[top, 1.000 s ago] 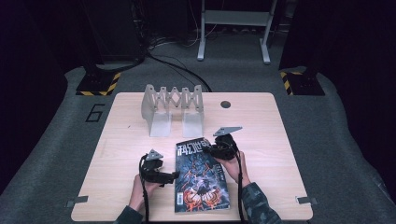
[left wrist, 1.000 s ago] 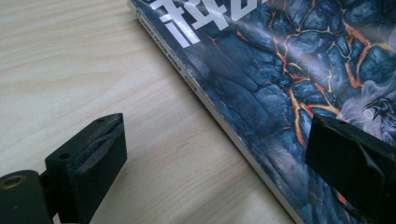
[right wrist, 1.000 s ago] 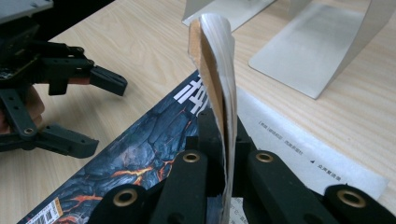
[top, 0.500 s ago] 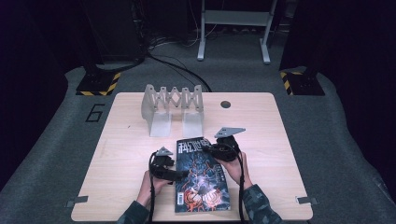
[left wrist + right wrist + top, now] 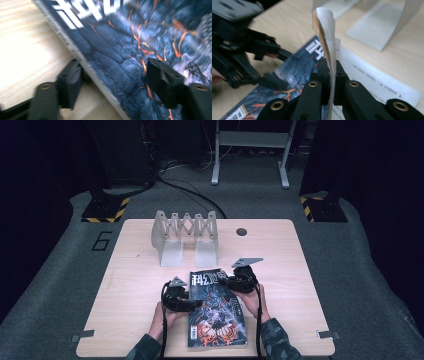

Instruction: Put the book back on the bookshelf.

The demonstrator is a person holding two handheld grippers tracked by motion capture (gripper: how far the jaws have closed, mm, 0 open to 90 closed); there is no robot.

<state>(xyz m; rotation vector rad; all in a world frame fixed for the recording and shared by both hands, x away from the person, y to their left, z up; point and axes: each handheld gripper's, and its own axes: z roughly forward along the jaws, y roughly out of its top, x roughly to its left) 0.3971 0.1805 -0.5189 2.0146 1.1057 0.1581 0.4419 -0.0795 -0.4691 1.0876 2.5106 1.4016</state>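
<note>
Already we have the magazine [image 5: 216, 309] in hand near the front edge of the table [image 5: 135, 270]: our right gripper [image 5: 329, 72] is clamped on the raised cover page, peeling it up, while our left gripper [image 5: 113, 75] has its jaws spread wide across the spine edge, not yet closed. Opening it fully, or moving it to the white stand [image 5: 185, 237] near the back edge, remains. Compared with a second ago, our left gripper has moved in from the left onto the magazine.

The magazine [image 5: 216, 310] lies on the table [image 5: 280, 265] before the rack [image 5: 185, 232], between both claws.
</note>
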